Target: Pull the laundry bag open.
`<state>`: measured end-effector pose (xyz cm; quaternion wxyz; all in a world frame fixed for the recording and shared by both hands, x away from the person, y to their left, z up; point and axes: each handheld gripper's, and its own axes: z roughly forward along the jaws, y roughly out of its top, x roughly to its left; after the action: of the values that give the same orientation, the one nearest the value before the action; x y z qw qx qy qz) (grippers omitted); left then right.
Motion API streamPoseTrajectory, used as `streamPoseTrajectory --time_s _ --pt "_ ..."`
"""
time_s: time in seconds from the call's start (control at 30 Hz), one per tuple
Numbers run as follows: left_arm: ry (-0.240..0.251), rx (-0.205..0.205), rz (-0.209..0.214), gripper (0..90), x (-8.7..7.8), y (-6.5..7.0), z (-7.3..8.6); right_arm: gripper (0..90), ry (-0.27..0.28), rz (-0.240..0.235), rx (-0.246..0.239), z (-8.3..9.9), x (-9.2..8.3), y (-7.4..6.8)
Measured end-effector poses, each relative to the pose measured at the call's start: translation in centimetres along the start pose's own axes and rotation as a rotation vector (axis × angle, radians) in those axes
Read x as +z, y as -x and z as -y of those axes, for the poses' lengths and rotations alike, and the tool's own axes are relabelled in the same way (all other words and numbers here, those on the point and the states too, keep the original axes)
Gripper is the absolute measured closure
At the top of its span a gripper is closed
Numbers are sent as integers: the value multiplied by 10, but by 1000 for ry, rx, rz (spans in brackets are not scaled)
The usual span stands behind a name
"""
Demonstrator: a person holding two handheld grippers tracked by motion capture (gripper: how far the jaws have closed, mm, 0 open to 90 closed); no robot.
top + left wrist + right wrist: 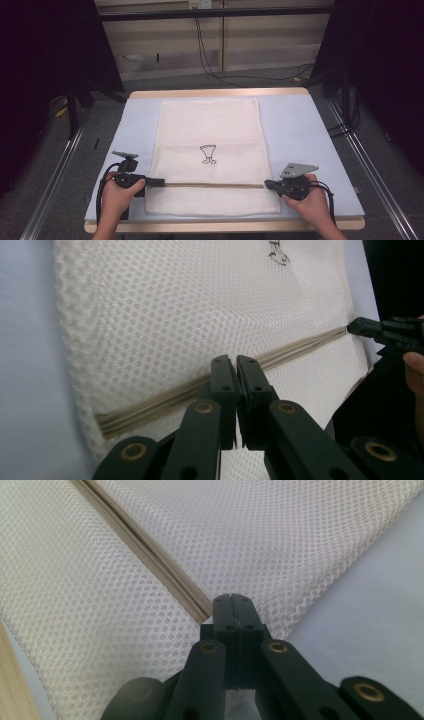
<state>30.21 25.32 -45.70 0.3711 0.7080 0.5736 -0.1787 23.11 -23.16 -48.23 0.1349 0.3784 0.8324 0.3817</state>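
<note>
1. Black jaws of the left gripper (161, 182) are pressed together at the left end of a beige zipper (210, 185); the left gripper view shows them closed over the zipper line, though what they pinch is hidden beneath them.
2. The right gripper (267, 184) is likewise clamped tight at the zipper's right end, where the teeth stop; in the right gripper view (233, 600) its tips meet just past the zipper's end, on the edge of the mesh. Whether it pinches fabric or a tab cannot be told.
3. The zipper runs straight between the two grippers, across the lower part of a cream mesh laundry bag (210, 150), which lies flat in the middle of the table.
4. The bag's fabric is a honeycomb net of small hexagonal holes (175, 315), soft and slightly puffed along its edges; the zipper tape is smooth and ribbed, a shade darker than the mesh.
5. A small dark line drawing (208, 153) is printed near the bag's centre, above the zipper.
6. Under the bag lies a pale blue-grey mat (305, 135), smooth and matte, covering a table with a light wooden rim (220, 93).
7. Nothing lies between the grippers and the bag; the person's hands (118, 195) hold the grippers from the near edge.
8. Beyond the table, black cables (210, 60) trail over a grey floor before a pale panelled wall.
</note>
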Motion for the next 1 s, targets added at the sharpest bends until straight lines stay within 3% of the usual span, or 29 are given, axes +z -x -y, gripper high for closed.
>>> streamPoseTrajectory --time_s 0.3,0.47,0.67,1.0 --pt "32 -50 -46 873 -21 -21 5 900 0 -3 -2 0 0 0" --pt "44 -83 -47 873 -34 -37 8 900 -1 -3 3 0 0 0" --pt "37 -96 -35 873 -37 -44 10 900 2 -8 2 0 0 1" --pt "36 -92 -72 864 -35 -44 13 900 6 -8 -4 1 0 1"
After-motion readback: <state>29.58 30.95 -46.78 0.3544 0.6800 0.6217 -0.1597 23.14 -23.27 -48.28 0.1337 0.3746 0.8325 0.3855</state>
